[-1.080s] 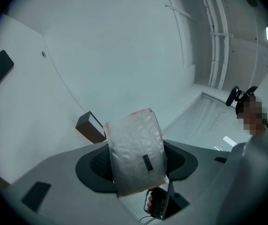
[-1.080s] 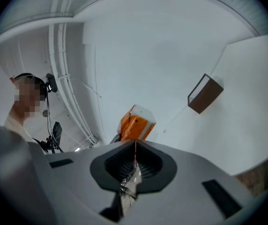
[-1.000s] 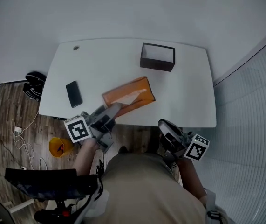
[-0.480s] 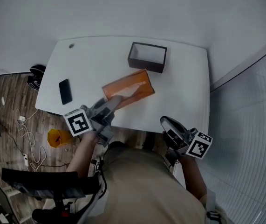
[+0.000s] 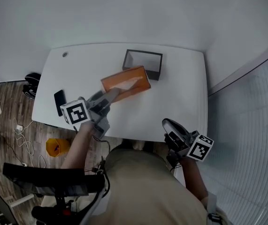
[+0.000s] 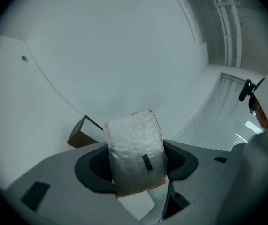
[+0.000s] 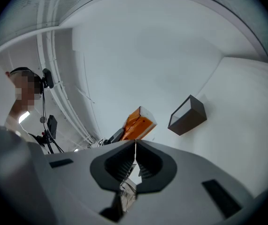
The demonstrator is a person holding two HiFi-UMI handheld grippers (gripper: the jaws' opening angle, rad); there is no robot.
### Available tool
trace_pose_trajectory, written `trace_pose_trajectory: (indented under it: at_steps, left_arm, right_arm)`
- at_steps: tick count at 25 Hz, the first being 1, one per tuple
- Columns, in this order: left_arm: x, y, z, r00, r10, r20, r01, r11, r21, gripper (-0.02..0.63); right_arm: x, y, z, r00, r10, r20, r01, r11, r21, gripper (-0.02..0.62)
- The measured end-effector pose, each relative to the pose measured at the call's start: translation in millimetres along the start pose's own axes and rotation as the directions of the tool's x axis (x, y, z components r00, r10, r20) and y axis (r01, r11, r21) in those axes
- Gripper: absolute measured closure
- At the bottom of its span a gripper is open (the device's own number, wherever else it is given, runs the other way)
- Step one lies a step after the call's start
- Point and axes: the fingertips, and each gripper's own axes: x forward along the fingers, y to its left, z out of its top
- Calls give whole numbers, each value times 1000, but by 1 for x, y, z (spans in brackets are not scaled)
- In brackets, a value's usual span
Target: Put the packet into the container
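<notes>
An orange packet [image 5: 126, 83] with a silvery underside [image 6: 136, 151] is clamped in my left gripper [image 5: 106, 97], which holds it in the air over the white table [image 5: 180, 88]. Its far end reaches the front edge of the dark open container [image 5: 142, 63], which stands at the back of the table. The container [image 6: 82, 133] shows just left of the packet in the left gripper view. My right gripper [image 5: 171, 128] hangs off the table's near edge, shut and empty. From there the packet [image 7: 139, 123] and the container [image 7: 187, 115] both show.
A black phone [image 5: 58, 97] lies near the table's left edge, partly behind the left gripper's marker cube. A small round grommet [image 5: 65, 55] sits at the back left corner. On the wooden floor to the left are an orange object [image 5: 55, 147] and cables.
My left gripper has carried the packet away from me, from the table's middle to the container's front edge. The right gripper has stayed in place.
</notes>
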Motion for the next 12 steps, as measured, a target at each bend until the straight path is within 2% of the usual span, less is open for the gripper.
trace_pose_trajectory:
  at_steps: [2, 5, 9, 12]
  left_arm:
    - [16, 16, 21, 999, -3, -41, 5, 997, 71, 337]
    - [47, 35, 46, 995, -13, -96, 21, 996, 89, 339]
    - [56, 47, 50, 985, 10, -174, 19, 986, 165, 339]
    - [75, 60, 55, 975, 7, -222, 31, 985, 169, 339]
  right_arm:
    - [14, -1, 7, 1000, -15, 10, 15, 1000, -6, 578]
    - [33, -8, 17, 998, -61, 16, 61, 998, -16, 578]
    - [40, 2, -5, 996, -92, 16, 93, 995, -45, 578]
    - [44, 5, -9, 994, -110, 20, 111, 993, -50, 578]
